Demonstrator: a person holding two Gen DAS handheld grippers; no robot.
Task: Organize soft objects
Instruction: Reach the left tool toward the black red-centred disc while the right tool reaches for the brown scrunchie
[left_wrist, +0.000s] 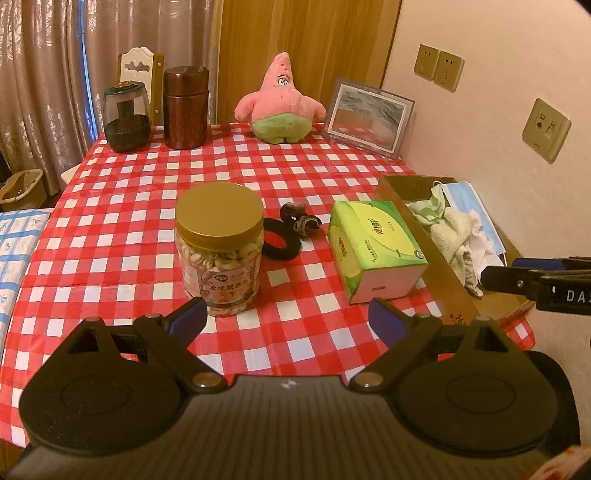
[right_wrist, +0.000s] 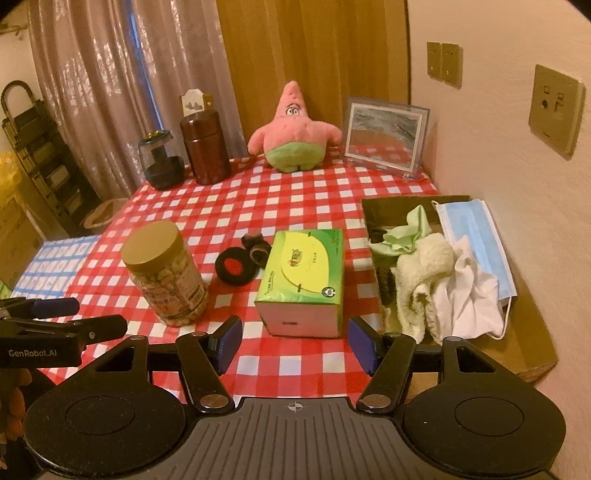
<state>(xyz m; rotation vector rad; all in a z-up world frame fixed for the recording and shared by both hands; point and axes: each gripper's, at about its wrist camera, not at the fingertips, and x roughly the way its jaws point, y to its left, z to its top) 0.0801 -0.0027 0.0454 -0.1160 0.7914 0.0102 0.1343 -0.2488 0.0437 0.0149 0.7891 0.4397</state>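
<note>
A pink star plush (left_wrist: 280, 103) (right_wrist: 293, 131) sits upright at the table's far edge. A green tissue pack (left_wrist: 373, 247) (right_wrist: 304, 280) lies mid-table. A black foam ring (left_wrist: 277, 240) (right_wrist: 232, 265) and dark small pieces (left_wrist: 297, 218) (right_wrist: 255, 245) lie left of the pack. A cardboard box (left_wrist: 454, 284) (right_wrist: 532, 332) at the right holds a cream towel (right_wrist: 421, 277), white cloth (right_wrist: 465, 295), green cloth (right_wrist: 410, 230) and a blue mask (right_wrist: 476, 240). My left gripper (left_wrist: 288, 317) is open and empty, near the front edge. My right gripper (right_wrist: 294, 343) is open and empty, just in front of the tissue pack.
A nut jar with a gold lid (left_wrist: 219, 254) (right_wrist: 164, 273) stands front left. A brown canister (left_wrist: 184, 107) (right_wrist: 205, 147), a dark glass jar (left_wrist: 127, 116) (right_wrist: 162, 162) and a picture frame (left_wrist: 365, 118) (right_wrist: 386, 134) stand along the back. The wall is at the right.
</note>
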